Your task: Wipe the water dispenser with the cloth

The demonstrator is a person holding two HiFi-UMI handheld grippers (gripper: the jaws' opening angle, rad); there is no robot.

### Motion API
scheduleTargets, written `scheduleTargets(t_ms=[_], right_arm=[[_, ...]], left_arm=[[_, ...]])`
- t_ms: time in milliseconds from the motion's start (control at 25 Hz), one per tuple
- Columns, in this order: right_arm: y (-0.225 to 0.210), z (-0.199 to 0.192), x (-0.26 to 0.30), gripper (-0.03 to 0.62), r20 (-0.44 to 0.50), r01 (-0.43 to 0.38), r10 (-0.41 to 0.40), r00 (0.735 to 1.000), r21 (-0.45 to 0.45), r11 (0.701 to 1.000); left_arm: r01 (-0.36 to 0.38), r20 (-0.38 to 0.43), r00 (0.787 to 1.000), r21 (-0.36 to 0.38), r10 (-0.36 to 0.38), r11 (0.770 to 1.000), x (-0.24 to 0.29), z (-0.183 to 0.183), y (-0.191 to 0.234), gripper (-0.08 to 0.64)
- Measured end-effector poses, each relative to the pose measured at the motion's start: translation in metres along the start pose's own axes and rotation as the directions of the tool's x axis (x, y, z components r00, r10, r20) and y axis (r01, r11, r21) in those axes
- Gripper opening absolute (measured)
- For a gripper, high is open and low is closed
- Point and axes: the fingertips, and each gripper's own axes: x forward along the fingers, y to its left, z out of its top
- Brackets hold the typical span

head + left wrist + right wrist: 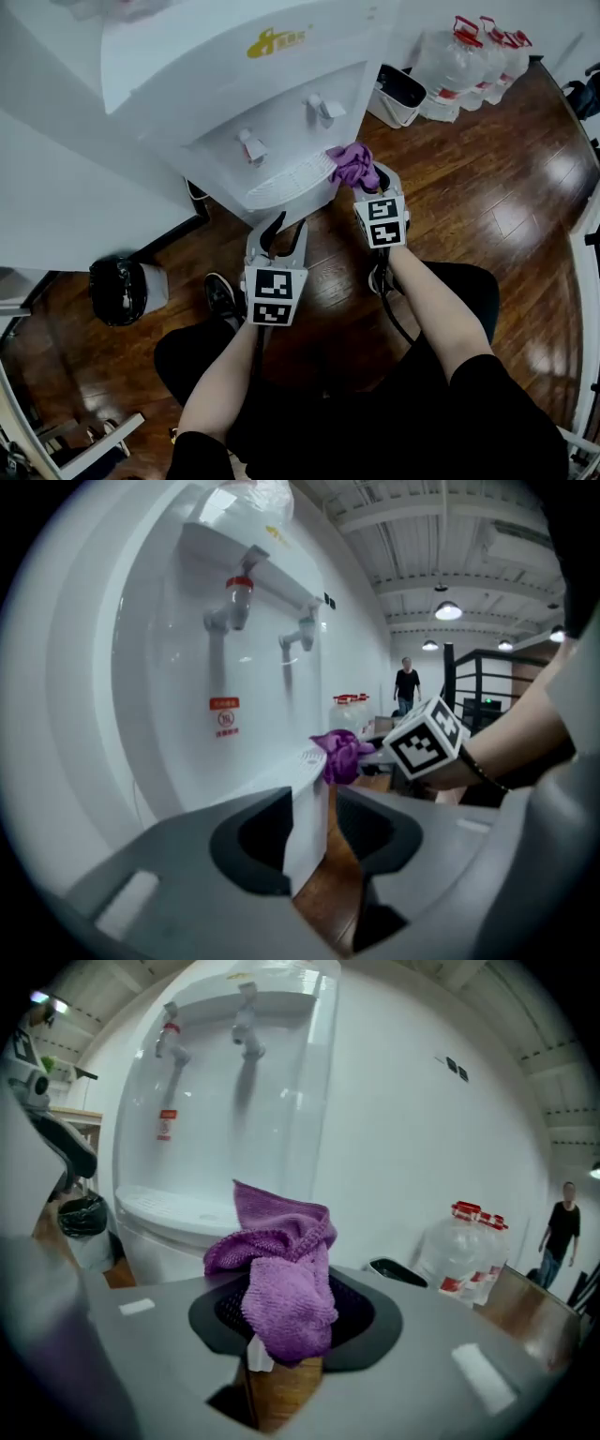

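Head view: the right gripper [370, 187] holds the purple cloth [354, 164] at the right edge of the drip tray [286, 178] on the water dispenser [234, 84], with the left gripper [279, 225] just below that tray. Left gripper view: its jaws are drawn together on nothing, facing the tray's front. Right gripper view: the jaws clamp the bunched cloth, with the dispenser just beyond.

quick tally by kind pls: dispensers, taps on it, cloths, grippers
water dispenser: 1
taps: 2
purple cloth: 1
grippers: 2 (left gripper, right gripper)
total: 6
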Motion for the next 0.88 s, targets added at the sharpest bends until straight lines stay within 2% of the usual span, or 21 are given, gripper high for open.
scheduleTargets(t_ms=[160, 320, 400, 480, 560, 600, 720, 800, 880], right_arm=[[0.103, 0.003, -0.005, 0.152, 0.026, -0.172, 0.173, 0.985, -0.054, 0.984], [0.222, 0.008, -0.018, 0.152, 0.040, -0.384, 0.392, 0.919, -0.133, 0.914], [0.252, 0.019, -0.019, 0.152, 0.048, -0.419, 0.431, 0.901, -0.167, 0.893], [0.259, 0.019, -0.016, 0.152, 0.048, -0.422, 0.435, 0.899, -0.165, 0.891], [0.240, 0.007, -0.011, 0.152, 0.039, -0.399, 0.408, 0.912, -0.151, 0.905], [0.219, -0.003, -0.006, 0.152, 0.027, -0.364, 0.371, 0.928, -0.147, 0.920], [0.117, -0.031, 0.007, 0.152, -0.027, -0.166, 0.165, 0.986, -0.082, 0.983], [0.043, -0.042, 0.010, 0.152, -0.061, -0.014, 0.015, 0.998, 0.018, 1.000], [-0.003, -0.046, 0.016, 0.152, -0.083, 0.073, -0.066, 0.994, 0.087, 0.994]], left_arm=[[-0.004, -0.046, 0.999, 0.002, 0.004, 1.000, -0.017, -0.031, 0.014, 0.173], [-0.099, -0.043, 0.994, -0.067, 0.096, 0.993, -0.041, -0.049, 0.061, 0.176], [-0.162, -0.042, 0.987, -0.108, 0.158, 0.981, -0.054, -0.059, 0.087, 0.175], [-0.200, -0.048, 0.980, -0.161, 0.195, 0.966, -0.061, -0.072, 0.102, 0.175], [-0.210, -0.059, 0.977, -0.175, 0.203, 0.962, -0.062, -0.084, 0.105, 0.176], [-0.203, -0.067, 0.979, -0.169, 0.194, 0.964, -0.058, -0.089, 0.103, 0.175], [-0.142, -0.105, 0.987, -0.164, 0.126, 0.976, -0.034, -0.100, 0.083, 0.175], [-0.104, -0.124, 0.988, -0.134, 0.087, 0.986, -0.014, -0.102, 0.066, 0.176], [-0.081, -0.130, 0.989, -0.068, 0.072, 0.994, 0.006, -0.100, 0.053, 0.176]])
